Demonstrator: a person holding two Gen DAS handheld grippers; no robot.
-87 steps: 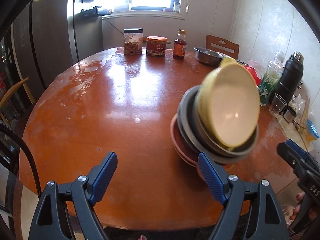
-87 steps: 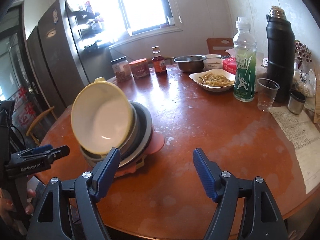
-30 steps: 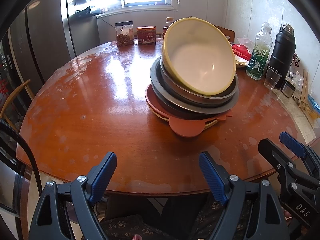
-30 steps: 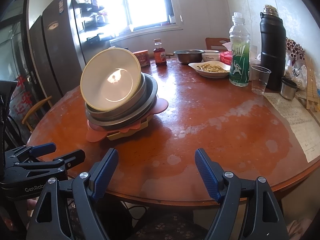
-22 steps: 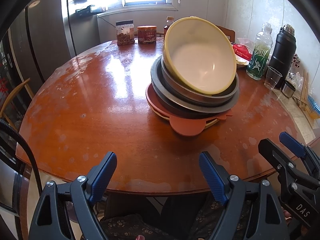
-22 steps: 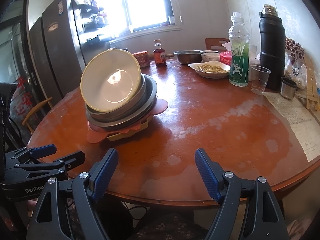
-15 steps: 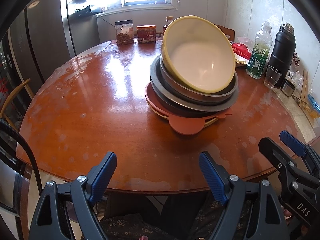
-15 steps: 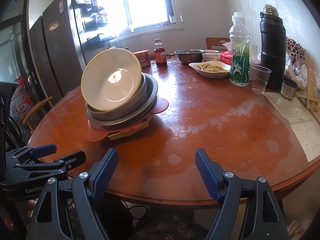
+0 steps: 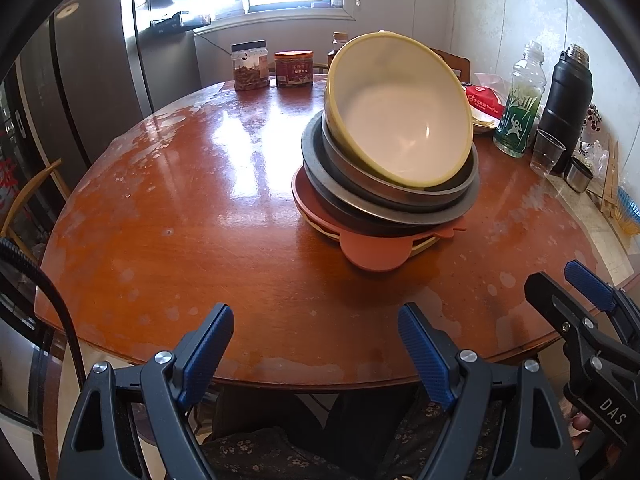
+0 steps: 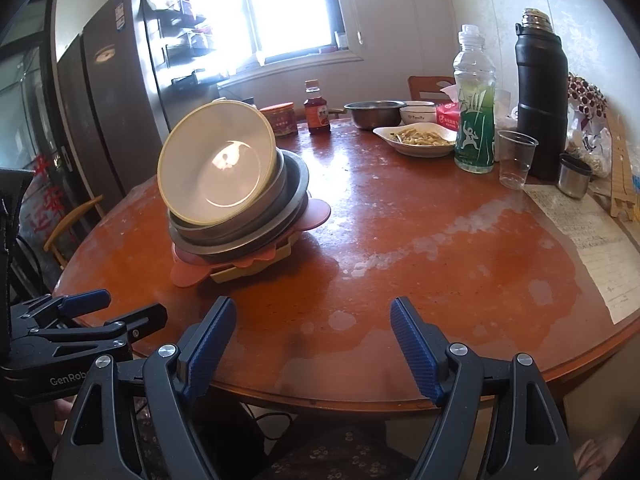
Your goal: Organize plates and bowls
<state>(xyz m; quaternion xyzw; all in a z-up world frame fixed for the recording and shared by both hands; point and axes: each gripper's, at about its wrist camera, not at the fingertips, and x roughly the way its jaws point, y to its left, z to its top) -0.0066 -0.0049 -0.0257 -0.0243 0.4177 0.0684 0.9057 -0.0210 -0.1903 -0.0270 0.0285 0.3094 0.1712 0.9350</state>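
jars [image 9: 250,66] | green bottle [image 10: 475,120] | black flask [image 10: 542,112] | plastic cup [image 10: 516,159] | fridge [image 10: 116,92]

Left black two-finger gripper with blue ribbed pads [image 9: 316,326] is held angled downward, jaws spread wide, nothing between them. Right black two-finger gripper with blue ribbed pads [image 10: 312,320] is likewise tilted down, jaws spread wide and empty. Each gripper is seen from the other's view as a black clamp body at the frame edge, blue tips forward. A fingertip of the holding hand [image 9: 580,423] is glimpsed under the right gripper's body.
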